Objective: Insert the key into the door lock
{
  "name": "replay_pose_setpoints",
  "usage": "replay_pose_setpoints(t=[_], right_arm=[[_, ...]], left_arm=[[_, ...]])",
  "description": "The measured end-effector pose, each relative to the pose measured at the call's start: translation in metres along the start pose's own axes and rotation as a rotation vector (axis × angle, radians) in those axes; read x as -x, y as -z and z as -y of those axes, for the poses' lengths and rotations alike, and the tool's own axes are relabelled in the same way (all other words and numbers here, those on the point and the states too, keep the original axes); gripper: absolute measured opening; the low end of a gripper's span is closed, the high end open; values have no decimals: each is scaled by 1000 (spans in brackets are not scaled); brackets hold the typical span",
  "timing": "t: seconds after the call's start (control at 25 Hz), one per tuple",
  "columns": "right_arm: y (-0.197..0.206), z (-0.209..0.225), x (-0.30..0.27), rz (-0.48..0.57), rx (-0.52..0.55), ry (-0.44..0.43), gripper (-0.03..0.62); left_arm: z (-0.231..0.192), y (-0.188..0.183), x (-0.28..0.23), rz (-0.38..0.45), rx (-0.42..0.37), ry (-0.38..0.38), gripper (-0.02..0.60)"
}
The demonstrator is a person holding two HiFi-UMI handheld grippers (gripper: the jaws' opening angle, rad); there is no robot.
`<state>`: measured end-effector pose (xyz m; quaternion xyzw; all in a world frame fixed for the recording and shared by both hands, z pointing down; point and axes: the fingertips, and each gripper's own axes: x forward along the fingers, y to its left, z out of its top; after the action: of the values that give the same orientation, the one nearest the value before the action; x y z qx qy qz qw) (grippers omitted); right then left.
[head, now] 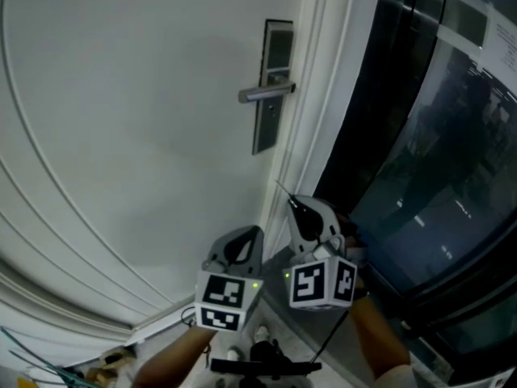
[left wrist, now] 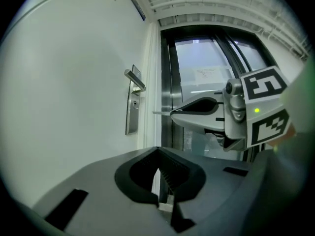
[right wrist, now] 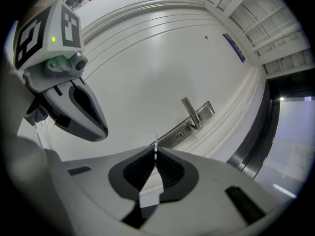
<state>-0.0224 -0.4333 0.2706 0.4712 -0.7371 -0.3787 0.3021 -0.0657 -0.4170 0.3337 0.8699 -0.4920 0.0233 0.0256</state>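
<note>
A white door [head: 145, 120] carries a grey lock plate [head: 271, 87] with a lever handle [head: 266, 93]. My right gripper [head: 295, 203] is shut on a thin metal key [head: 284, 191] whose blade points up toward the plate, still well short of it. Along that gripper's jaws [right wrist: 156, 154], the key [right wrist: 156, 144] stands edge-on just below the lock plate [right wrist: 177, 132] and handle [right wrist: 189, 113]. My left gripper [head: 255, 233] hovers beside it at the left, shut and empty [left wrist: 157, 151]. From there the key [left wrist: 161, 113] aims at the plate [left wrist: 132, 114].
The white door frame [head: 311, 95] runs right of the plate, and beyond it is a dark glass panel with metal bars [head: 428, 136]. Cables and clutter [head: 48, 366] lie on the floor at lower left. A black object [head: 262, 366] sits below the grippers.
</note>
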Motion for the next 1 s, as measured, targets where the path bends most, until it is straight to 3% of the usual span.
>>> replay_pose_setpoints(t=[0.6, 1.0], right_arm=[[3, 34, -54, 21, 237, -12, 25], [15, 59, -94, -29, 422, 28, 25]], left_arm=[[-21, -21, -37, 22, -13, -72, 3], [-34, -26, -56, 19, -19, -102, 3]])
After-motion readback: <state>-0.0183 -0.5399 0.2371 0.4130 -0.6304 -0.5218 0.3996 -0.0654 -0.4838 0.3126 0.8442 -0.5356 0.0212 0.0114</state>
